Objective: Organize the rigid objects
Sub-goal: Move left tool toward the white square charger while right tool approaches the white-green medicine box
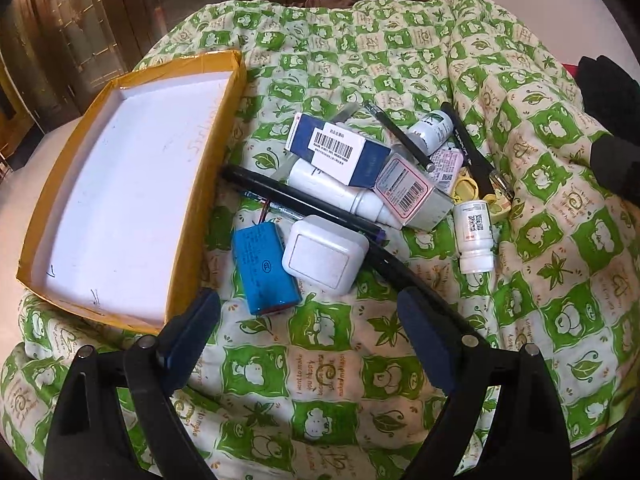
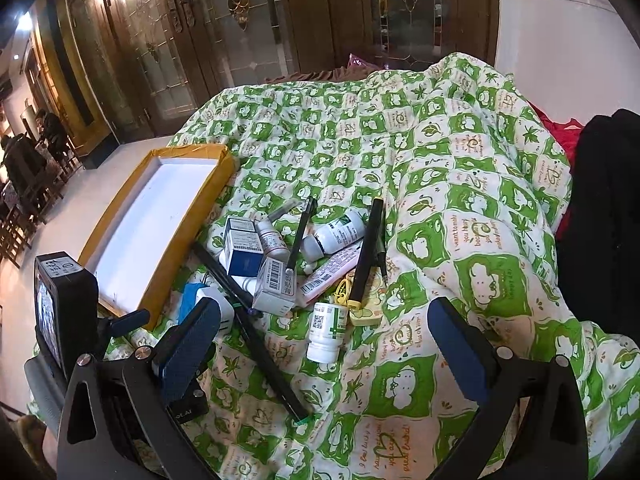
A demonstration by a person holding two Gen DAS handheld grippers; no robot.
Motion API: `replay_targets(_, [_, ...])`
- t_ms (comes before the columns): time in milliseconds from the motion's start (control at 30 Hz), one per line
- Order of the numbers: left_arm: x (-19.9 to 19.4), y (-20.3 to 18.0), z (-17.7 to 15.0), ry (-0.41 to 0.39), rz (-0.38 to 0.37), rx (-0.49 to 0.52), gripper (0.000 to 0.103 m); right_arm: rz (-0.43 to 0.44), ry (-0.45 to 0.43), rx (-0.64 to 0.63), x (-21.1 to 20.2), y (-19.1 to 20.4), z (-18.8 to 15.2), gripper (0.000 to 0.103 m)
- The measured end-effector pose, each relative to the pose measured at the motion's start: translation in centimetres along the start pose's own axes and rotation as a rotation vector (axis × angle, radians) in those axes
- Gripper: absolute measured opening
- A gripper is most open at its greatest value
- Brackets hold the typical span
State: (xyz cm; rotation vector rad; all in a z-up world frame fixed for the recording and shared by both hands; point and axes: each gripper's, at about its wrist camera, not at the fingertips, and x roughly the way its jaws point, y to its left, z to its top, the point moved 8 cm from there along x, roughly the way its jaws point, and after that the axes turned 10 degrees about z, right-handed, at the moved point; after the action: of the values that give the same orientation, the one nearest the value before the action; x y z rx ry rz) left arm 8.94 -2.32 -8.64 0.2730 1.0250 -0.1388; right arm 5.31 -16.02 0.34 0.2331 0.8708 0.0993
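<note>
While both grippers hover with jaws spread wide and empty, the left gripper [image 1: 308, 312] sits near a blue battery pack [image 1: 264, 268] and white adapter [image 1: 324, 254]. Right gripper [image 2: 324, 332] faces boxes, bottles and pens heaped on the green quilt [image 1: 520, 280], right of an empty yellow tray [image 1: 200, 208].

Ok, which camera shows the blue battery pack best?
The left wrist view: the blue battery pack lies nearly whole beside the white adapter. The right wrist view shows only a sliver behind a finger.
</note>
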Motion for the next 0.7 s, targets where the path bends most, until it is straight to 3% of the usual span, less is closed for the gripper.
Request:
replay_targets(300, [-0.2,0.0,0.1,-0.03,0.001,0.014,0.091,-0.018,-0.033,-0.041,-0.2,0.5,0.4,0.102])
replay_targets(700, [1.2,0.4,0.1,0.01,-0.019,-0.015,0.091,-0.024,-0.034,-0.046,0.1,0.6,0.3,0.102])
